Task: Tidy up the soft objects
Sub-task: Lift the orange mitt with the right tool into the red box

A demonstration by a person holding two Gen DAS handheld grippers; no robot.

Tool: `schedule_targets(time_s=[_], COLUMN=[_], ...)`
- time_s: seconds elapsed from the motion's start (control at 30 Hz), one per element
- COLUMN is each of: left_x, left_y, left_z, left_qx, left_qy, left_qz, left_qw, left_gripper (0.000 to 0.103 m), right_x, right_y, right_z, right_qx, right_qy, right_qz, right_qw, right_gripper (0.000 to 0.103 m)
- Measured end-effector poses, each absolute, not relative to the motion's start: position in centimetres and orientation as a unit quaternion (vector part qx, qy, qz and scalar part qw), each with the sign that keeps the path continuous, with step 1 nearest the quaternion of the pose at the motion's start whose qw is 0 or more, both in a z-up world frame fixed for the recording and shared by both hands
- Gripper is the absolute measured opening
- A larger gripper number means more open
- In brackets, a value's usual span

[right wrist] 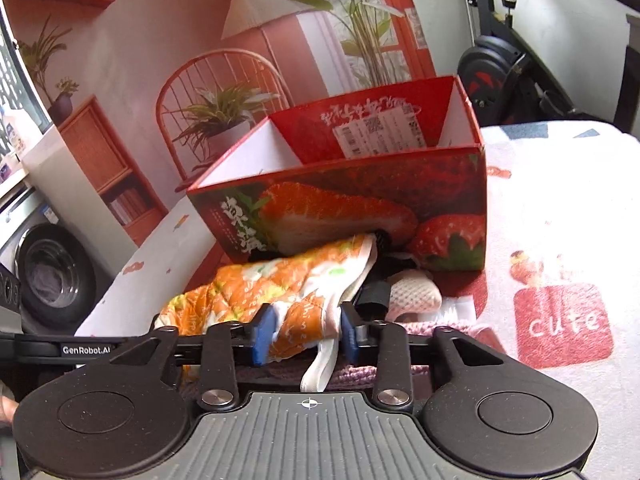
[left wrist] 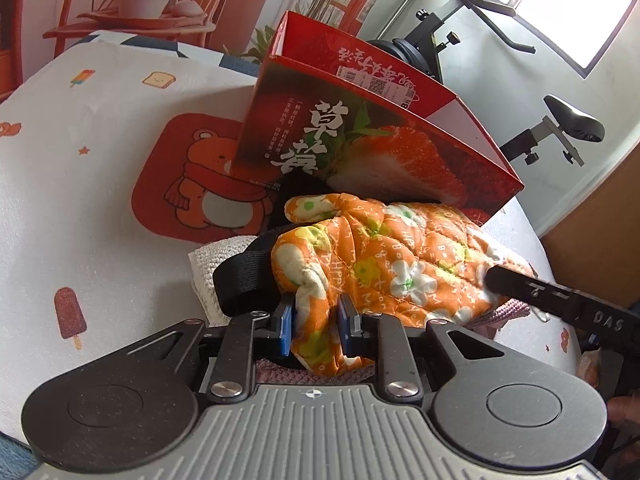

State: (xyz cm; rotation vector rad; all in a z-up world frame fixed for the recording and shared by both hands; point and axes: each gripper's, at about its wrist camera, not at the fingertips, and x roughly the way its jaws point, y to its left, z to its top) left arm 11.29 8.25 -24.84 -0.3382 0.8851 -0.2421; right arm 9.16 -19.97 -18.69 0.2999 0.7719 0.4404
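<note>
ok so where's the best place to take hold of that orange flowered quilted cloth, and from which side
Grip the orange quilted cloth at its bunched near edges, coming from the front, away from the strawberry box behind it. The left gripper already brackets a fold at one end, the right gripper the white-trimmed hem at the other. Its thick, floppy padding would probably sag from a single grip.

Counted: one red strawberry box (right wrist: 360, 200), one orange floral quilted cloth (left wrist: 392, 256), one white mesh item (right wrist: 414, 294), one black strap (left wrist: 244, 276), two grippers.
</note>
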Motion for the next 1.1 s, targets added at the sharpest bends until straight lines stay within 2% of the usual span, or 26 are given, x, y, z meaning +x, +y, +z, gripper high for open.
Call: schedule_targets(time_s=[0.1, 0.2, 0.6, 0.87, 1.1], left_x=[11.2, 10.8, 9.8, 16.0, 24.1], left_y=[8.3, 8.1, 8.0, 6.3, 4.7], left_z=[-24.7, -24.0, -16.6, -13.5, -13.4], left_qx=[-0.164, -0.158, -0.112, -0.095, -0.085], left_qy=[0.423, 0.413, 0.283, 0.246, 0.292], left_qz=[-0.116, -0.113, -0.126, -0.113, -0.101], left_qw=[0.883, 0.89, 0.944, 0.958, 0.947], left_gripper=[0.024, 0.016, 0.013, 0.013, 0.013], right_x=[8.9, 8.5, 8.5, 14.8, 23.7], right_y=[-19.5, -19.1, -19.3, -19.1, -18.4], right_z=[-18.8, -18.0, -11.7, -7.9, -8.4], right_qx=[0.134, 0.12, 0.08, 0.047, 0.029], right_qy=[0.37, 0.358, 0.257, 0.228, 0.256], right_qz=[0.216, 0.226, 0.258, 0.254, 0.225], right_qw=[0.893, 0.898, 0.928, 0.939, 0.94], right_gripper=[0.021, 0.018, 0.017, 0.017, 0.017])
